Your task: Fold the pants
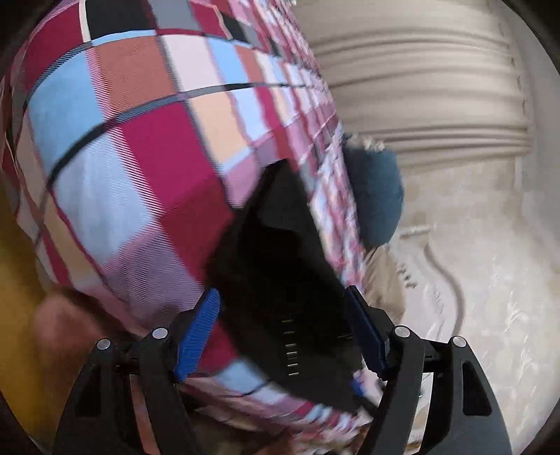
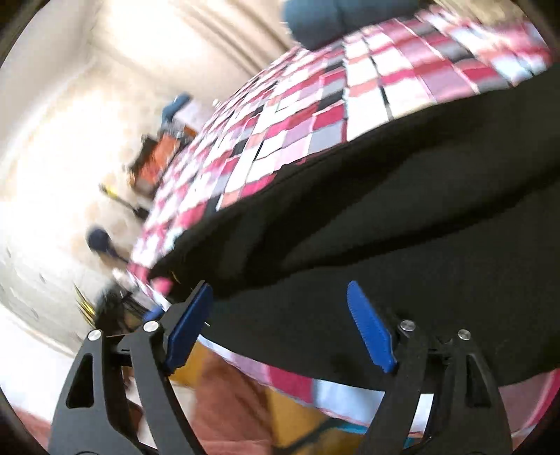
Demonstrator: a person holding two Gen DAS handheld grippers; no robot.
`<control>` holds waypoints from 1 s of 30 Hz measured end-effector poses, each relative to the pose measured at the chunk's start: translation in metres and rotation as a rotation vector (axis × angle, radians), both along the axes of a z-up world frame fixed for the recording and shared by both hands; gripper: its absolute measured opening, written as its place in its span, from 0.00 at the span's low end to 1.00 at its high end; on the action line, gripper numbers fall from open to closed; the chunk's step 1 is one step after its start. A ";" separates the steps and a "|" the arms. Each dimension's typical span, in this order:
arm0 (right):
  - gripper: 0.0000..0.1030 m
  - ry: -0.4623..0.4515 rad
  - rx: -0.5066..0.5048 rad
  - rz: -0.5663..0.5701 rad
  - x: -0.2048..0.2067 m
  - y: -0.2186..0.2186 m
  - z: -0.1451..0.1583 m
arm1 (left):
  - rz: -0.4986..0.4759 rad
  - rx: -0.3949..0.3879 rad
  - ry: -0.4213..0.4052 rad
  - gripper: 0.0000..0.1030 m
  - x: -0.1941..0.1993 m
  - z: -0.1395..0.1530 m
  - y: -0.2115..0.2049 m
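Note:
Black pants (image 2: pixel 402 217) lie spread on a bed with a red, pink, white and blue checked cover (image 2: pixel 315 115). In the right wrist view they fill the lower right, folded into thick layers. My right gripper (image 2: pixel 280 315) is open, its blue pads (image 2: pixel 189 325) apart just over the near edge of the pants. In the left wrist view a narrow black end of the pants (image 1: pixel 280 280) reaches between the blue pads (image 1: pixel 199 336) of my left gripper (image 1: pixel 283 329), which is open around it. Both views are motion-blurred.
A blue pillow (image 1: pixel 378 196) lies at the far end of the bed, also in the right wrist view (image 2: pixel 325 17). A cream moulded headboard or wall (image 1: pixel 420 87) stands beyond. Orange and dark objects (image 2: pixel 154 161) sit on the pale floor beside the bed.

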State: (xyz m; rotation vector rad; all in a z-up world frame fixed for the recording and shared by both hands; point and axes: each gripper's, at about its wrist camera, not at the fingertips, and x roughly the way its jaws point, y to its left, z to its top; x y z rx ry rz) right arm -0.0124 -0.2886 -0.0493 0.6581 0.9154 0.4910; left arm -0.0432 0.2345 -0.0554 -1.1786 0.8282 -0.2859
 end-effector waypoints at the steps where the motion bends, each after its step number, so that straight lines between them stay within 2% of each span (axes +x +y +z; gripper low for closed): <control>1: 0.78 0.021 0.029 -0.014 0.002 -0.002 -0.003 | 0.016 0.010 0.003 0.70 0.002 0.005 -0.005; 5: 0.78 0.053 0.024 -0.097 0.009 -0.014 -0.001 | 0.028 0.076 0.010 0.70 0.023 0.018 -0.028; 7: 0.81 0.059 0.009 -0.153 0.011 -0.025 0.007 | 0.003 0.078 0.045 0.70 0.041 0.015 -0.037; 9: 0.85 0.050 -0.011 -0.227 0.016 -0.049 0.022 | -0.017 0.119 0.082 0.70 0.057 0.011 -0.047; 11: 0.88 0.054 -0.081 -0.298 0.027 -0.074 0.035 | -0.036 0.156 0.126 0.70 0.069 0.002 -0.054; 13: 0.89 0.088 -0.168 -0.367 0.051 -0.101 0.044 | -0.043 0.136 0.139 0.70 0.070 -0.008 -0.053; 15: 0.89 0.169 -0.244 -0.397 0.080 -0.119 0.040 | -0.048 0.117 0.158 0.70 0.069 -0.014 -0.054; 18: 0.89 0.343 -0.354 -0.409 0.129 -0.140 0.018 | -0.060 0.125 0.161 0.70 0.072 -0.014 -0.056; 22: 0.88 0.563 -0.317 -0.378 0.167 -0.151 -0.021 | -0.078 0.118 0.164 0.73 0.075 -0.016 -0.056; 23: 0.88 0.623 -0.340 -0.377 0.175 -0.149 -0.030 | -0.082 0.118 0.164 0.74 0.074 -0.015 -0.056; 24: 0.82 0.649 -0.354 -0.378 0.180 -0.149 -0.034 | -0.084 0.121 0.166 0.75 0.077 -0.014 -0.057; 25: 0.68 0.668 -0.382 -0.387 0.181 -0.147 -0.037 | -0.087 0.126 0.169 0.75 0.077 -0.014 -0.057; 26: 0.60 0.685 -0.443 -0.396 0.180 -0.145 -0.036 | -0.089 0.133 0.170 0.75 0.078 -0.013 -0.058; 27: 0.44 0.685 -0.480 -0.398 0.177 -0.144 -0.034 | -0.095 0.144 0.171 0.75 0.079 -0.013 -0.059; 28: 0.36 0.680 -0.505 -0.392 0.174 -0.144 -0.032 | -0.098 0.153 0.169 0.75 0.080 -0.012 -0.060; 29: 0.20 0.667 -0.515 -0.385 0.166 -0.146 -0.028 | -0.101 0.163 0.167 0.74 0.080 -0.011 -0.061; 30: 0.15 0.655 -0.497 -0.382 0.158 -0.150 -0.026 | -0.109 0.185 0.163 0.74 0.080 -0.009 -0.063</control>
